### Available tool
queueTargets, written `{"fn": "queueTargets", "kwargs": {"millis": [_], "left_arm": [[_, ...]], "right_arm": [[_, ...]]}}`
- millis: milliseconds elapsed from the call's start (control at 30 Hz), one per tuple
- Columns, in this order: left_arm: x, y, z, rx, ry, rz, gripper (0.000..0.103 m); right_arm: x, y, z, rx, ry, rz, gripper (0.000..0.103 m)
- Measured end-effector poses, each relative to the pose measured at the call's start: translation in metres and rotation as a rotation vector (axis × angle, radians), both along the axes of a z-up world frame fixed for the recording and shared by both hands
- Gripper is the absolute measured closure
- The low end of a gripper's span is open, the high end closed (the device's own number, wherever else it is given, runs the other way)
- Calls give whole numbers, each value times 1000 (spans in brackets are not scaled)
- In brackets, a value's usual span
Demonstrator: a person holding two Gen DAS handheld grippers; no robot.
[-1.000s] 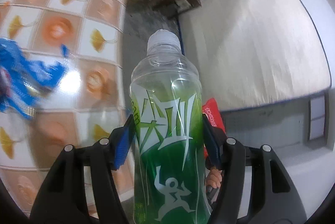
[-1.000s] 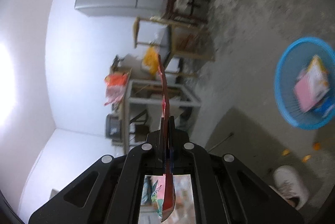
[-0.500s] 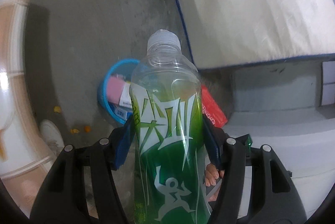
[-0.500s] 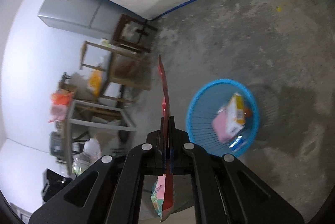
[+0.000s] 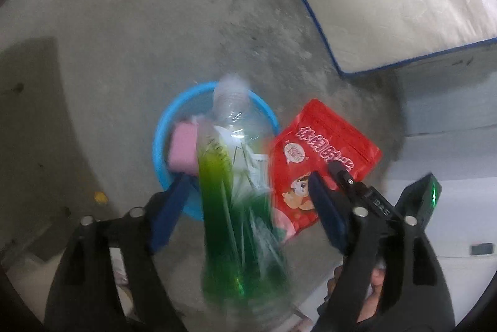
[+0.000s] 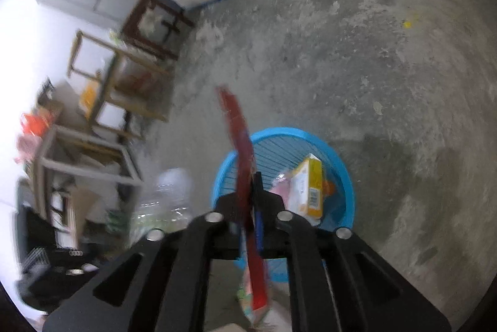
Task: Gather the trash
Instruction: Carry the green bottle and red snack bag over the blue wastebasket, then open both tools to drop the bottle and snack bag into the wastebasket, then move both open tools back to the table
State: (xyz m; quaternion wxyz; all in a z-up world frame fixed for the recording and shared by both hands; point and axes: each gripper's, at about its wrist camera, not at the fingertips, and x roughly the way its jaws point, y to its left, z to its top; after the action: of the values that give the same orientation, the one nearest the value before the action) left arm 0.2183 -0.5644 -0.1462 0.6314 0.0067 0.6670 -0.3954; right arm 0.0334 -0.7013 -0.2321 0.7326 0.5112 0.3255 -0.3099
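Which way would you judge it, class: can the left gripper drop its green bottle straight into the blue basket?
Probably yes. The left gripper, jaws just opening, has the green bottle loose between them, above the blue basket; nothing lies between.

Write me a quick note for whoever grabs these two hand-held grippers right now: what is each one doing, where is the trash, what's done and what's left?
Left gripper: jaws have just been opening; the clear plastic bottle with green label sits between them, pads off it, blurred, apparently slipping out above the round blue plastic basket on the concrete floor.
Right gripper: jaws have just been opening slightly; the flat red snack pouch is between them, blurred, also over the basket.
Done: a pink packet and a yellow carton already lie in the basket.
Left: see both pieces land inside, then look for more trash.
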Motion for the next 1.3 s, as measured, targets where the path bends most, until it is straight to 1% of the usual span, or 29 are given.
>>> {"fn": "queueTargets", "kwargs": {"millis": [33, 67, 133, 167, 300, 333, 500, 567, 667, 767, 833, 900, 967, 1033, 1133, 1233, 1300], "left_arm": [[2, 3, 0, -3, 4, 3, 28], [4, 9, 0, -8, 19, 7, 28], [7, 18, 4, -17, 32, 11, 28], [7, 28, 12, -26, 26, 13, 28], [12, 58, 52, -108, -19, 6, 28], [14, 67, 59, -123, -33, 9, 28], [17, 120, 114, -219, -110, 36, 25], [14, 147, 134, -250, -149, 49, 23], [6, 195, 166, -292, -244, 80, 22], [-6, 243, 190, -318, -339, 108, 20], [-15, 274, 201, -326, -397, 126, 20], [-20, 301, 205, -326, -432, 155, 20], [-25, 328, 208, -331, -450, 187, 19], [-28, 365, 211, -324, -472, 231, 19], [-32, 413, 210, -318, -499, 309, 17], [-34, 447, 204, -311, -519, 382, 15], [-38, 473, 202, -293, -551, 437, 14]], "right_arm": [[5, -1, -6, -8, 34, 11, 75], [9, -3, -14, -9, 67, 22, 67], [11, -4, -30, 11, 106, 27, 67], [11, -3, -33, 12, 115, 26, 67], [2, 1, -30, -22, 134, 22, 67], [-2, 1, -28, -21, 132, 14, 67], [-22, 8, -19, -35, 113, -15, 67], [-30, 14, -14, -37, 99, -12, 67], [-40, 29, -5, -47, 83, 6, 67], [-51, 46, 8, -53, 56, 24, 67], [-61, 61, 20, -55, 24, 29, 67], [-66, 73, 29, -58, 1, 35, 67], [-71, 92, 41, -58, -25, 53, 67], [-70, 114, 53, -58, -42, 92, 67], [-63, 141, 70, -67, -56, 157, 67], [-49, 170, 91, -77, -74, 216, 67], [-35, 193, 106, -85, -87, 263, 67]]}}
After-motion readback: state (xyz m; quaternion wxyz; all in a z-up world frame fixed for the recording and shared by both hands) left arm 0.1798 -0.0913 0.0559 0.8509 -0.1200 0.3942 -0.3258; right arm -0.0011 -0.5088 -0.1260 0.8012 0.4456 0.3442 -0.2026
